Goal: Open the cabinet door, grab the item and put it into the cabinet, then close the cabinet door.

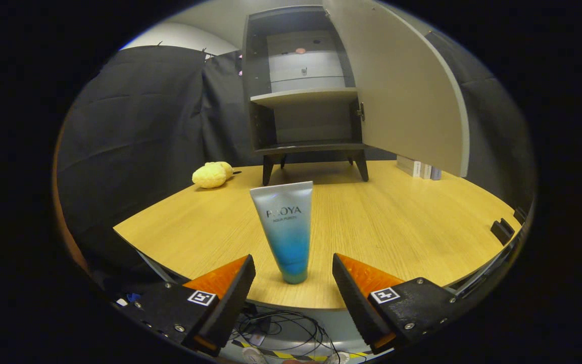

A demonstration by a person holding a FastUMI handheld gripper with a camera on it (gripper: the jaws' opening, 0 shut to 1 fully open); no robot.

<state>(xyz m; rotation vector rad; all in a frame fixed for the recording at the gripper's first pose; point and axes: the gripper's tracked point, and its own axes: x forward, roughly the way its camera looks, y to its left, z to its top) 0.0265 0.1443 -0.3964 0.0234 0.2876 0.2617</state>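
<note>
A silver-to-blue cosmetic tube [286, 230] stands upright on its cap near the front edge of the wooden table [402, 227]. My gripper [294, 268] is open, its two fingers flanking the tube's lower end with a gap on each side, touching nothing. Beyond the tube, at the back of the table, stands a dark cabinet [303, 91] on short legs. Its grey door [407, 86] is swung wide open to the right. Inside I see a middle shelf [303, 96] and a bare lower compartment.
A yellow plush toy [212, 174] lies left of the cabinet's legs. Small white boxes [419, 168] sit behind the open door. A dark clip [502, 231] is at the table's right edge. Cables [281, 328] lie on the floor below the fingers.
</note>
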